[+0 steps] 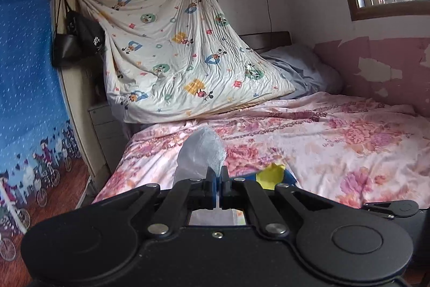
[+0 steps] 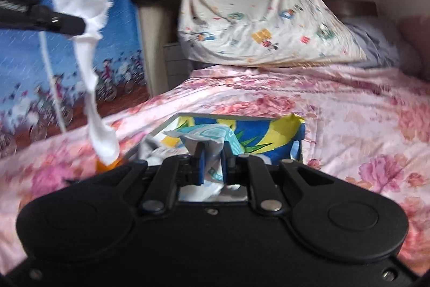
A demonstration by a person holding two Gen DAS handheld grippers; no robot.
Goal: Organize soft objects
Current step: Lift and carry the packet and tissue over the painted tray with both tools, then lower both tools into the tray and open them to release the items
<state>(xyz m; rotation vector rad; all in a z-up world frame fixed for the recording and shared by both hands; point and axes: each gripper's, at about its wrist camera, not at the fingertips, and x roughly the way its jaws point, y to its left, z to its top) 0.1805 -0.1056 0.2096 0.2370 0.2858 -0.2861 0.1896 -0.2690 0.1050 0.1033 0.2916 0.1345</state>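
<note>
Left wrist view: the left gripper (image 1: 218, 174) is clenched tight, its blue pads pressed together on a thin, crinkled white plastic bag (image 1: 200, 152) that stands up just ahead of the fingers, above the near part of the bed. The bed carries a pink flowered bedspread (image 1: 336, 131), and just to the right of the fingers a blue and yellow box (image 1: 271, 175) peeks out on it. At the head of the bed a cream cartoon-print sheet (image 1: 172, 50) hangs stretched from a hook on the wall, with a grey pillow (image 1: 301, 66) beside it and black bags (image 1: 75, 39) hung to its left. A blue curtain (image 1: 27, 66) with bicycle figures fills the left side. In the right wrist view, which is blurred, the right gripper (image 2: 213, 160) is closed on a crumpled white and light-blue printed wrapper (image 2: 209, 135), held over the open box (image 2: 271, 133) that sits on the bedspread (image 2: 336, 112). Further left in the same view the left gripper (image 2: 80, 24) reaches in from the edge with the bag (image 2: 88, 63) dangling from it in a long twisted strip, its lower end touching or just above something orange (image 2: 107, 167) near the bedspread; what that orange thing is cannot be made out.
</note>
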